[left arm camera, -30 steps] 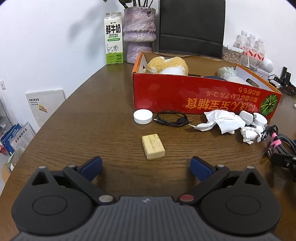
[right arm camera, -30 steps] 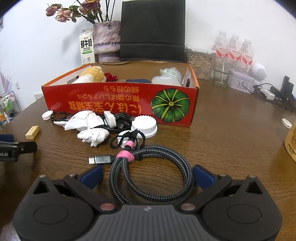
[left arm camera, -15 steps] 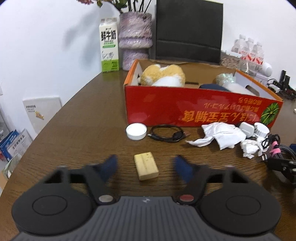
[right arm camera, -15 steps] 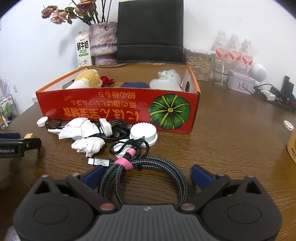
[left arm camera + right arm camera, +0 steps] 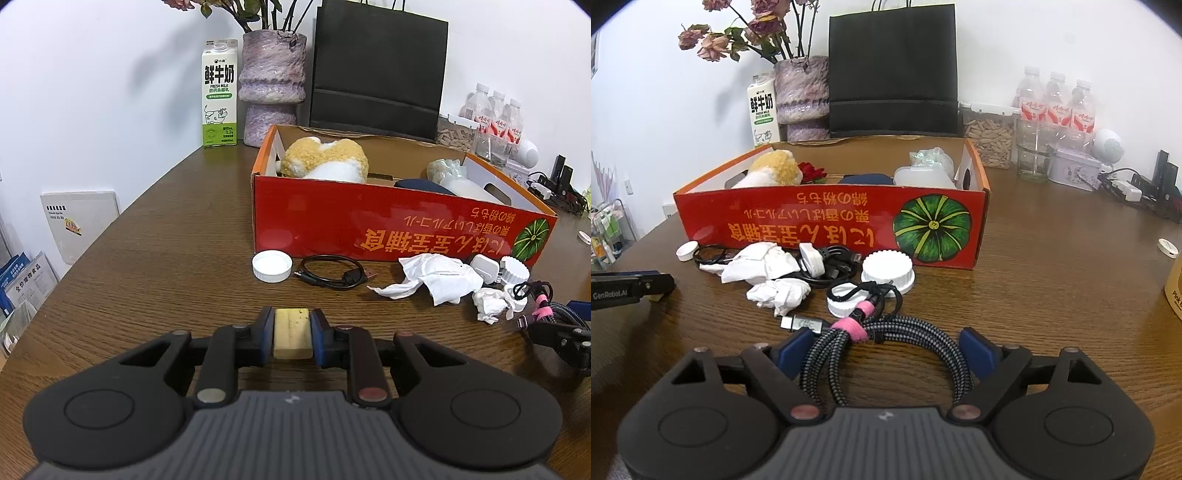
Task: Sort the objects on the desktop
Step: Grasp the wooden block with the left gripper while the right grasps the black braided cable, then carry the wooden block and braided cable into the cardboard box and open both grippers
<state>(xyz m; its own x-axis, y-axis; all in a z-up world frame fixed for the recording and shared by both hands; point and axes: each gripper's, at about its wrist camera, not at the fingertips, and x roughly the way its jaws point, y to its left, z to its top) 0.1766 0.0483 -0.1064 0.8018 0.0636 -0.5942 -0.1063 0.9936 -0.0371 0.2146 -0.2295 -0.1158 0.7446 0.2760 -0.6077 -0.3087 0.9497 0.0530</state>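
Blue-padded fingers [image 5: 317,341] of our left gripper [image 5: 292,341] are closing on a small yellow eraser [image 5: 291,332] — the pads press both its long sides, and it lies flat on the wooden desk [image 5: 155,266]. Our right gripper [image 5: 886,349] is spread wide but closing, its pads on either side of a coiled braided cable [image 5: 886,354] bound with a pink strap [image 5: 849,326]; the left pad is at the coil's edge, the right pad stands apart from it.

We judge the sorting partly done. Inside the red cardboard box [image 5: 369,221] we already see a yellow-and-white plush toy [image 5: 325,158], a dark blue item, a pale plastic container [image 5: 923,177] and a red flower [image 5: 810,171].

Left on the desk, just in front of the box:
- 1 flat white lid [image 5: 272,266]
- 1 thin black cable [image 5: 332,275], looped
- 2 crumpled white tissues [image 5: 764,264]
- 1 white charger plug [image 5: 811,258] with a black cord
- 2 ridged white caps [image 5: 888,267]

Besides these — the eraser and the braided cable in our grippers.

The eraser looks like a short rectangular block, pale yellow, speckled with dark grime on top, its corners slightly worn. It seems firm and light, an easy thing to lift from this grip.
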